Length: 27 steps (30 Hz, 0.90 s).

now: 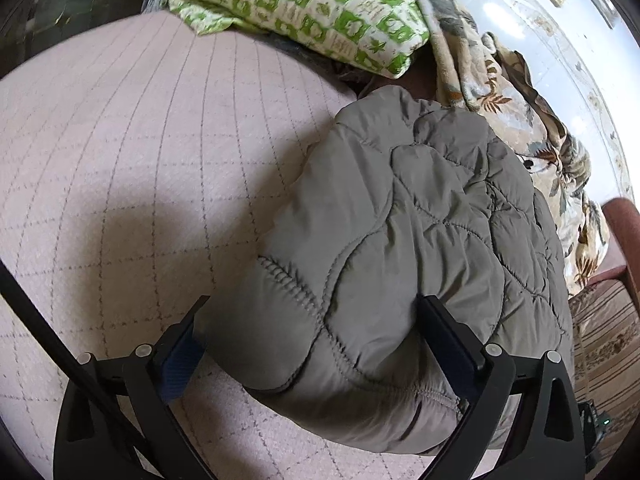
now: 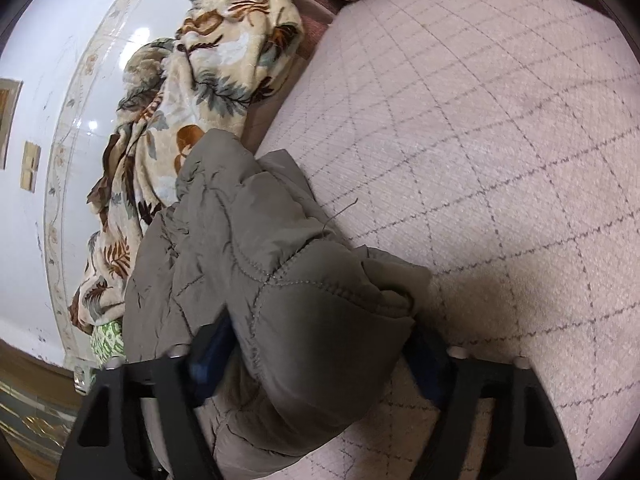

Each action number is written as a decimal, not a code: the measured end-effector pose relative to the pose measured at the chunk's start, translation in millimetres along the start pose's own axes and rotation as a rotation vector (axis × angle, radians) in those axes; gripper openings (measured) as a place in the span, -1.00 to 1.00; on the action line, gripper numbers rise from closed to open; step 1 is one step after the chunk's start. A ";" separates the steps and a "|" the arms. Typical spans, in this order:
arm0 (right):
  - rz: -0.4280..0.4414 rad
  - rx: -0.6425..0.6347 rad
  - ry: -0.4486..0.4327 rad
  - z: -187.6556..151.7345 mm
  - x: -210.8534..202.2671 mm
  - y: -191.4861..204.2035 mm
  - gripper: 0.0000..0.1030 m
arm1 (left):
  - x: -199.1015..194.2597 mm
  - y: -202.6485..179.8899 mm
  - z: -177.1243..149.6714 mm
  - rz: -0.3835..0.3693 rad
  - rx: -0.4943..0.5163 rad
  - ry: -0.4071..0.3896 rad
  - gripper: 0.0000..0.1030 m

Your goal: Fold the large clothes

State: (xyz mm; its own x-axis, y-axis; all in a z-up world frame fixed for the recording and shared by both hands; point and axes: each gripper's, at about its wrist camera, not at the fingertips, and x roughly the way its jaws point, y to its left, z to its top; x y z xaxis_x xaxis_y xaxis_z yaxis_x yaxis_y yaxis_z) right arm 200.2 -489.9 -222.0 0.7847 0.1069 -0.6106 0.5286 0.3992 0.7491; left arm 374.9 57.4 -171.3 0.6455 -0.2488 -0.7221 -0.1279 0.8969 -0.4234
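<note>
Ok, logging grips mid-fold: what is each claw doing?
Left claw: shut on the jacket.
Right claw: shut on the jacket too.

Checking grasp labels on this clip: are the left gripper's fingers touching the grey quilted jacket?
Touching. The left wrist view shows the left gripper straddling the grey quilted jacket, whose padding bulges against both fingers.
</note>
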 end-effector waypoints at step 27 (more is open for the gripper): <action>-0.326 -0.616 -0.132 -21.3 -8.2 80.2 -0.15 | -14.9 -60.3 -15.1 0.298 0.451 -0.184 0.16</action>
State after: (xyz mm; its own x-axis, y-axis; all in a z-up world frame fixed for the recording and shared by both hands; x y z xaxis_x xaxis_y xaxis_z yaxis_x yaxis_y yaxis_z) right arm 229.3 -439.4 -162.4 0.6709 -0.2012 -0.7137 0.4946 0.8386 0.2285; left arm 361.6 1.5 -143.3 0.7567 0.0709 -0.6499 -0.0170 0.9959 0.0889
